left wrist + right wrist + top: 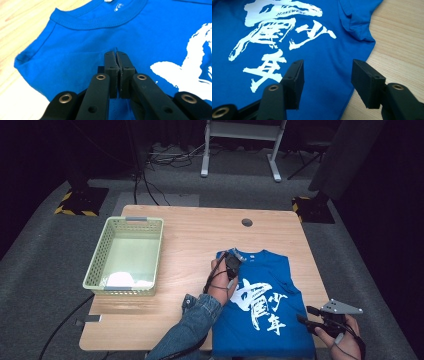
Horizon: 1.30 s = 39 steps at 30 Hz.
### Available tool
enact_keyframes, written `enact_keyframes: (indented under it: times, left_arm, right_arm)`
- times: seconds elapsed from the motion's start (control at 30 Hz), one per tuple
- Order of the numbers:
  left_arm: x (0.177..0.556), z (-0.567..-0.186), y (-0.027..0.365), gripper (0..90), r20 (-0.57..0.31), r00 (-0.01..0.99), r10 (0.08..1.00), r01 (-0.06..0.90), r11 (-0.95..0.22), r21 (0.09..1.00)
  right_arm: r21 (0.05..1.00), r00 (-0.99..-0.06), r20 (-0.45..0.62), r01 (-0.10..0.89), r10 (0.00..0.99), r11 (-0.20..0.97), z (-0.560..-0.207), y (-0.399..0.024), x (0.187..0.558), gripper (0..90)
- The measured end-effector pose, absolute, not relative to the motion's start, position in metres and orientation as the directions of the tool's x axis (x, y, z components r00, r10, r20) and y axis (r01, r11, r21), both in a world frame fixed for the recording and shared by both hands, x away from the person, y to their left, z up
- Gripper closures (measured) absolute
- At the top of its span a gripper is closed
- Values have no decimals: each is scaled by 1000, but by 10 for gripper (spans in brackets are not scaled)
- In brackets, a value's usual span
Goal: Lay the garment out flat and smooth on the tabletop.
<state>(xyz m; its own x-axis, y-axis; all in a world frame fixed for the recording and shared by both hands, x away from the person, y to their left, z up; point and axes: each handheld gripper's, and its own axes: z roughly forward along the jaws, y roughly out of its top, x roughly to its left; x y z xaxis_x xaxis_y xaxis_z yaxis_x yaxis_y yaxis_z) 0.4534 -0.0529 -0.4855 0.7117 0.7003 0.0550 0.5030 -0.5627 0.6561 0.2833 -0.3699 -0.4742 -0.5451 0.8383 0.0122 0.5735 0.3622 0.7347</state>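
A blue T-shirt [265,300] with white printed characters lies flat on the right half of the wooden table [190,235], collar toward the far side. My left gripper [233,262] rests on the shirt's shoulder area near the collar. In the left gripper view the T-shirt [82,37] has a small ridge of cloth pinched between the closed jaws of that gripper [116,53]. My right gripper [302,315] hovers at the shirt's near right edge. In the right gripper view the gripper [327,75] stands open over the T-shirt [317,50] edge, with nothing pressed between its jaws.
A pale green plastic basket [127,222] stands on the table's left side with a white item [120,279] in its near end. A round cable hole [247,222] sits near the far edge. Grey carpet surrounds the table.
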Motion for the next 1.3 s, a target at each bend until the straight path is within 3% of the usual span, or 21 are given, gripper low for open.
enact_keyframes:
  times: [0.67,1.3]
  left_arm:
    - [446,-451,-20,874,76,674,735,476,-510,716]
    - [449,-457,25,866,79,595,799,521,-459,720]
  right_arm:
    - [743,-565,8,556,825,373,-470,-362,289,439]
    - [737,-613,9,538,790,410,-471,-343,304,439]
